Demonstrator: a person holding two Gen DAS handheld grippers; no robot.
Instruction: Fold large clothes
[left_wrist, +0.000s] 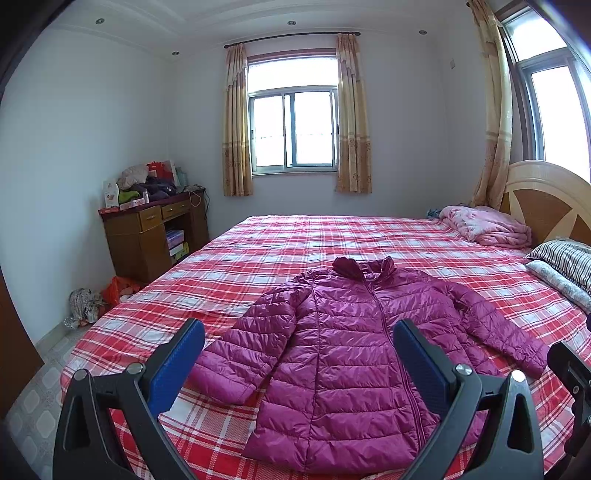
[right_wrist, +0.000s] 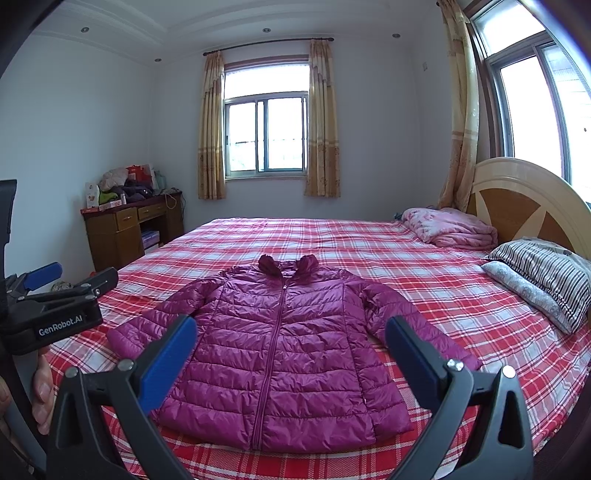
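A magenta quilted puffer jacket (left_wrist: 347, 354) (right_wrist: 280, 350) lies flat, front up and zipped, on the red plaid bed (left_wrist: 258, 258) (right_wrist: 424, 273), collar away from me and both sleeves spread out to the sides. My left gripper (left_wrist: 299, 354) hovers open above the jacket's lower left part, blue pads wide apart and holding nothing. My right gripper (right_wrist: 291, 350) is likewise open over the jacket's lower middle, empty. In the right wrist view the left gripper (right_wrist: 55, 288) shows at the left edge, held by a hand (right_wrist: 40, 391).
Striped and floral pillows (right_wrist: 543, 280) and a folded pink blanket (right_wrist: 450, 225) lie by the wooden headboard (right_wrist: 524, 199) at right. A cluttered wooden desk (left_wrist: 155, 229) stands at the far left wall, with bags (left_wrist: 103, 295) on the floor beside the bed.
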